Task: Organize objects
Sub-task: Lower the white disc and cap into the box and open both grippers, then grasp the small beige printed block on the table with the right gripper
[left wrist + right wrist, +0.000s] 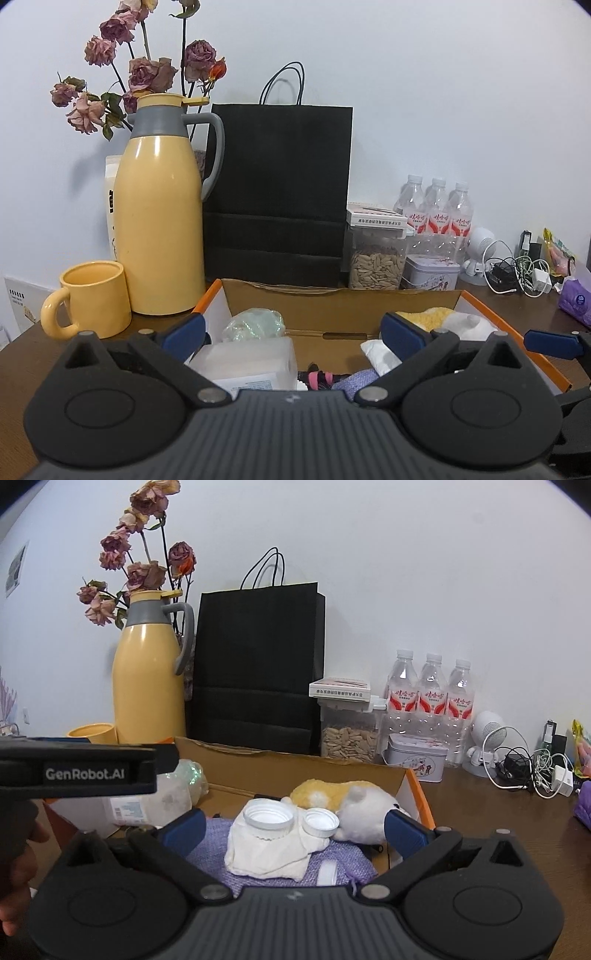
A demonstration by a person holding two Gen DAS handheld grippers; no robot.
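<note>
Right gripper (293, 825) spread wide above open cardboard box (295, 771). Between blue fingertips (402, 832): crumpled white cloth (267, 853) on purple knitted fabric (221, 853), topped by large white cap (268, 818), with small white cap (320, 822) just beside. Behind caps, yellow-and-white plush toy (343, 803) lying on its side. Left gripper (77, 770) reaching in from the left edge, jaws unreadable. Farther back on brown table (491, 812): yellow thermos (147, 675), black paper bag (258, 664), seed jar (349, 738), three water bottles (430, 698).

wall (443, 92) — plain white | table (498, 812) — dark brown wood | light — soft, even
</note>
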